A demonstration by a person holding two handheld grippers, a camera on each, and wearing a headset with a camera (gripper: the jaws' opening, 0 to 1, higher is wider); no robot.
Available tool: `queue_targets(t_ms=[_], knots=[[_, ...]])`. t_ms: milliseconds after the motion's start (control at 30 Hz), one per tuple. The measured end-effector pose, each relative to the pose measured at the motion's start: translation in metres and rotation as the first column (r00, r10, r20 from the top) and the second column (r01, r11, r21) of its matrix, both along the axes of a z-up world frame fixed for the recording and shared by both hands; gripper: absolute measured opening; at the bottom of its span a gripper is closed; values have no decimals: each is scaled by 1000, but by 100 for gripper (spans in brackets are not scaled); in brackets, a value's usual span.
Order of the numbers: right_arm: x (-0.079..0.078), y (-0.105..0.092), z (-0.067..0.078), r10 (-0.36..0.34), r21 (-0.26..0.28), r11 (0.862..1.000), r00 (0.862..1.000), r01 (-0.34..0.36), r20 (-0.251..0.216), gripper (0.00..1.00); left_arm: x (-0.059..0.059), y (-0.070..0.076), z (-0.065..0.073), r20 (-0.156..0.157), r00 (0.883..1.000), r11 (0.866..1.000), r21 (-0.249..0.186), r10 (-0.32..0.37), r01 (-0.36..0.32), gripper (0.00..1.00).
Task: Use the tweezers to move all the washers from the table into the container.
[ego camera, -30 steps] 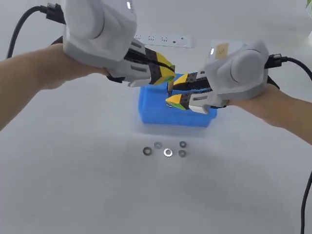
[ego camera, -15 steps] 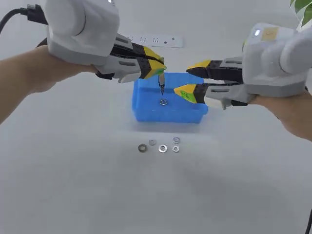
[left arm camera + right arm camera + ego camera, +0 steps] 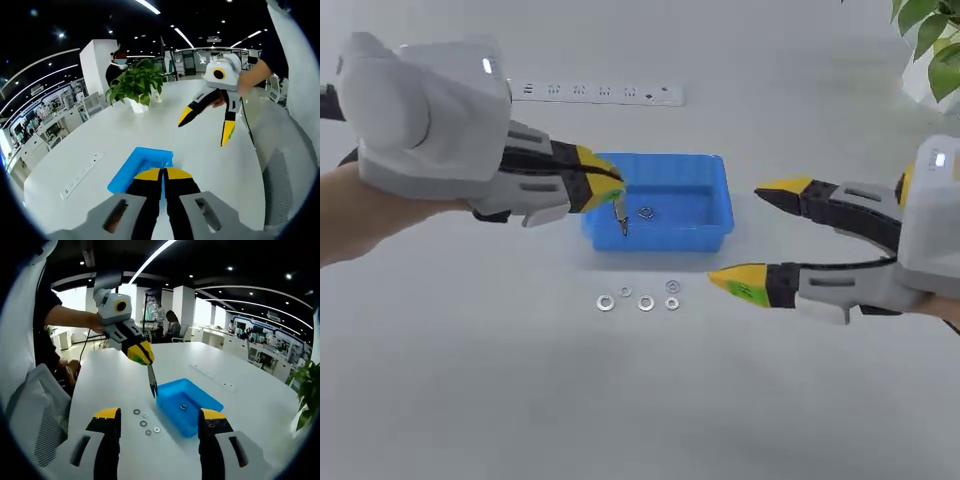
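My left gripper (image 3: 610,187) is shut on slim metal tweezers (image 3: 621,215), whose tips point down over the near left corner of the blue container (image 3: 710,232). One washer (image 3: 645,212) lies inside the container. Several washers (image 3: 646,303) sit in a small cluster on the white table just in front of it. My right gripper (image 3: 757,233) hangs wide open to the right of the container, holding nothing. In the right gripper view, the left gripper (image 3: 140,354) and tweezers (image 3: 151,377) hang above the container (image 3: 200,415) and the table washers (image 3: 145,422).
A white power strip (image 3: 595,93) lies behind the container. A potted plant (image 3: 930,30) stands at the far right corner. The right gripper (image 3: 205,112) shows open beyond the container (image 3: 142,162) in the left gripper view. Chairs stand along the table's edge.
The right gripper has drawn back from the tweezers to the right and toward me, jaws spread wide. The left gripper with the tweezers has shifted toward the container's near left side.
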State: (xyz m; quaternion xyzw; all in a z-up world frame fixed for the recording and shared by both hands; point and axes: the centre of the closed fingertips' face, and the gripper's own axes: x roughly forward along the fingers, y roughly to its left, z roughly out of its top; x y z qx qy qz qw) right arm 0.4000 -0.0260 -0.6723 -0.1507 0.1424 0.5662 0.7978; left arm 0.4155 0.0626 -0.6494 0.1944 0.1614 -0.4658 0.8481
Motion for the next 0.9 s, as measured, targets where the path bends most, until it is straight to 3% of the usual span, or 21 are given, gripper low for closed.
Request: queue_targets(t_ms=[167, 267, 367, 533, 633, 900], knots=[[-21, -7, -5, 45, -19, 999, 999, -46, -18, 74, -19, 9, -9, -9, 1000, 1000, 3, 12, -12, 5], [-30, -9, -8, 64, -11, 998, 997, -65, -45, 79, -27, 12, -20, -32, 999, 1000, 2, 21, -21, 5], [-38, -13, -15, 87, -38, 995, 994, -90, -60, 86, -33, 13, -30, -42, 999, 1000, 11, 27, -27, 5], [-53, -14, -24, 126, -41, 991, 987, -130, -101, 91, -38, 14, -39, -40, 998, 999, 2, 52, -52, 5], [-62, -16, -34, 158, -87, 982, 980, -169, -121, 96, -42, 14, -46, -50, 997, 998, 6, 55, -55, 5], [-76, -12, -36, 188, -67, 977, 969, -201, -157, 100, -45, 11, -49, -61, 997, 999, -2, 45, -45, 5]])
